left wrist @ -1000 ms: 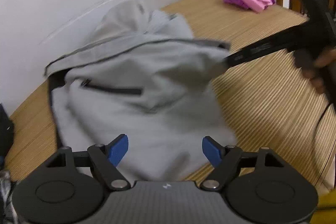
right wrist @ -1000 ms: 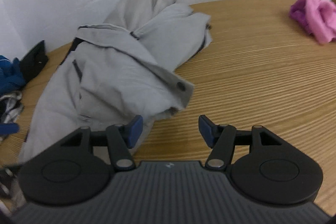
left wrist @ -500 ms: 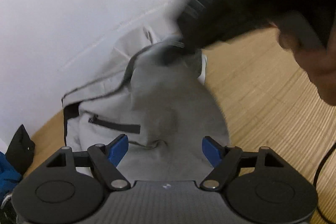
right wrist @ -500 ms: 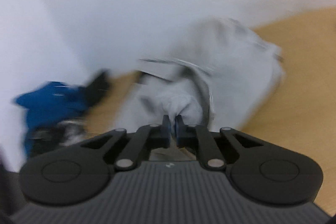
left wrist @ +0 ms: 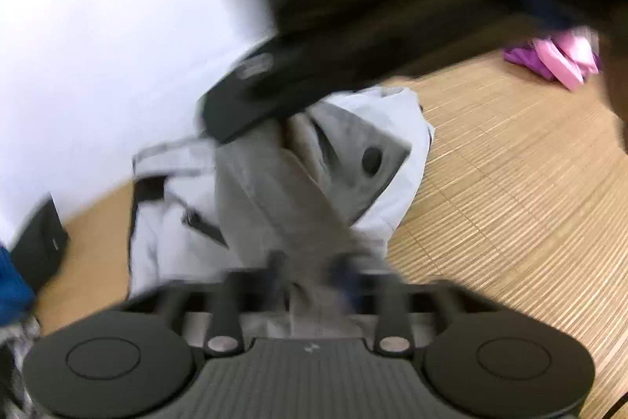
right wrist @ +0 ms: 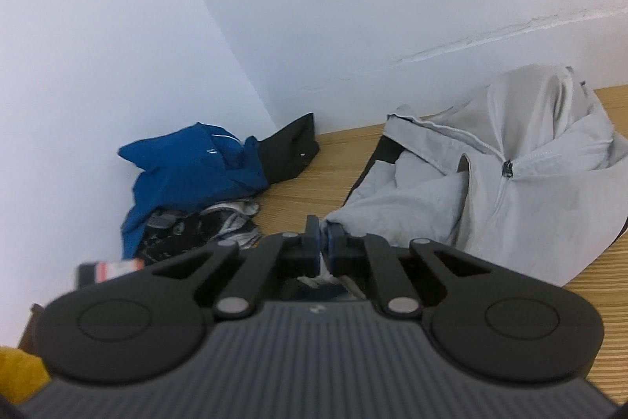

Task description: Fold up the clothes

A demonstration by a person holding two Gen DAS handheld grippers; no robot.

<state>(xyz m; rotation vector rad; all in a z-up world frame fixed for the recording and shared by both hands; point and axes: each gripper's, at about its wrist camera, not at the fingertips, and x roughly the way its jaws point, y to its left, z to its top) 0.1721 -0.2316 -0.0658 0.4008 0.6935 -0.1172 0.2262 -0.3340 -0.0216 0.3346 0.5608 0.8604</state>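
A: Where's the grey jacket (right wrist: 522, 175)?
B: On the wooden desk (left wrist: 522, 191), up against the white wall (right wrist: 353, 6). Crumpled, zip part done up, dark trim down its left edge.
A: Right gripper (right wrist: 322, 249)?
B: Jaws pinched together on a bit of the jacket's pale fabric, blue pads nearly touching w/ cloth between. Fabric runs from the pads off to the right into the main heap.
A: Left gripper (left wrist: 310, 271)?
B: Blurry, but jaws are closing at the near end of the jacket, w/ a grey fold between them. In the left wrist view the right gripper's black body cuts across the top, its tip at the jacket's far end.
A: Other stuff?
B: Blue garment (right wrist: 192, 163) in the far left corner, black garment (right wrist: 290, 152) just beside it, patterned dark/white cloth (right wrist: 204, 226) in front of those. Pink cloth (left wrist: 557, 59) far right on the desk, well apart from the jacket. Yellow smth at near left edge, can't tell what.
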